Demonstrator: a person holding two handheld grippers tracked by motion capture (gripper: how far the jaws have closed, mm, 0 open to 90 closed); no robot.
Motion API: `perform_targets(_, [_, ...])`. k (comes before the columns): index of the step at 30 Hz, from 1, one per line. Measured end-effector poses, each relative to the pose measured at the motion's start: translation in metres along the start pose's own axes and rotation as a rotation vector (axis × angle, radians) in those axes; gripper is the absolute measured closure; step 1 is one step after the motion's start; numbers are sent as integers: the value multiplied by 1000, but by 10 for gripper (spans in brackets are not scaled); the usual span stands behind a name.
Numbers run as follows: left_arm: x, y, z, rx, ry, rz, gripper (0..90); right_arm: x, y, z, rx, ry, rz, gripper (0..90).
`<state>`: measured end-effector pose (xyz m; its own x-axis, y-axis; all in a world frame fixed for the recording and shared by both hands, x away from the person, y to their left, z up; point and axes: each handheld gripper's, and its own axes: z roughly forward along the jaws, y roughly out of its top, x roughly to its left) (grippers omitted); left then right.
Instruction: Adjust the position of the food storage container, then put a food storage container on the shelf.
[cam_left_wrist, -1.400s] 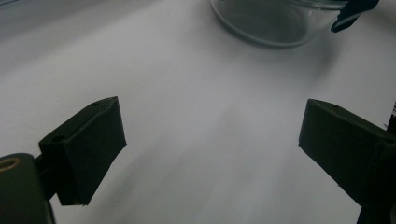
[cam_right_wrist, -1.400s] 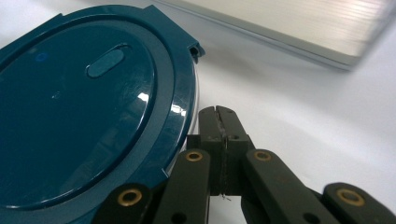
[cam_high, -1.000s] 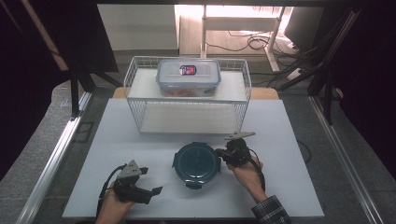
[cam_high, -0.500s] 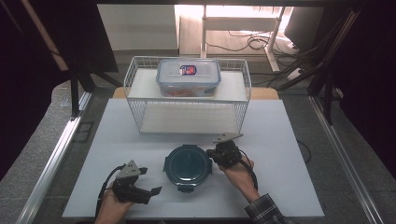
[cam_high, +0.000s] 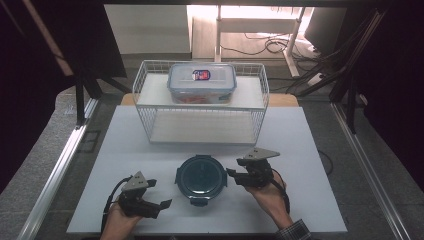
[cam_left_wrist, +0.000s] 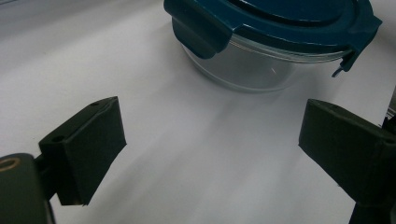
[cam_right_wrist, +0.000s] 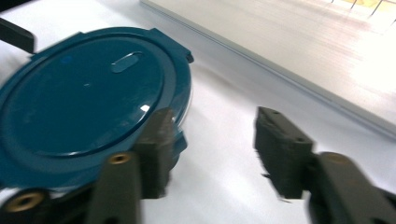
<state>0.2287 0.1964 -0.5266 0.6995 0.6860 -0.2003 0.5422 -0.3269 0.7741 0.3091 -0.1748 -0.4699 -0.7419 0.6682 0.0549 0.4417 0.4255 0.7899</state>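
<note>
Just left of the right hand-held gripper (cam_high: 231, 173), whose jaws have just been opening and hold nothing, the round container (cam_high: 201, 176) could get nudged; the left hand-held gripper (cam_high: 161, 202) stands open.

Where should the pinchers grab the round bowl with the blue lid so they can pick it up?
Probably by a latch tab on the lid's edge. The round bowl sits upright and looks too wide for the jaws to span. The right gripper, jaws just opened and empty, is beside its right edge, so it could come in level from that side and pinch the tab there.

White table (cam_high: 310, 150), grey floor (cam_high: 45, 165), bright backlight beyond.
</note>
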Motion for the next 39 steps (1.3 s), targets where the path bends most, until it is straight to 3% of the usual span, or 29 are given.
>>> perform_targets(8, [1, -1, 1, 3, -8, -5, 66, 7, -13, -14, -22, 19, -10, 98])
perform_targets(12, [0, -1, 1, 5, -10, -5, 66, 11, -24, -17, -6, 19, -31, 28])
perform_targets(21, [1, -2, 2, 3, -9, -4, 66, 16, -42, -16, 39, 28, -55, 1])
perform_targets(29, [1, 0, 1, -5, -4, -1, 66, 16, -38, -18, 19, 31, -61, 2])
perform_targets(39, [2, 10, 0, -15, -34, -20, 66, 16, -27, -14, 15, 39, -48, 5])
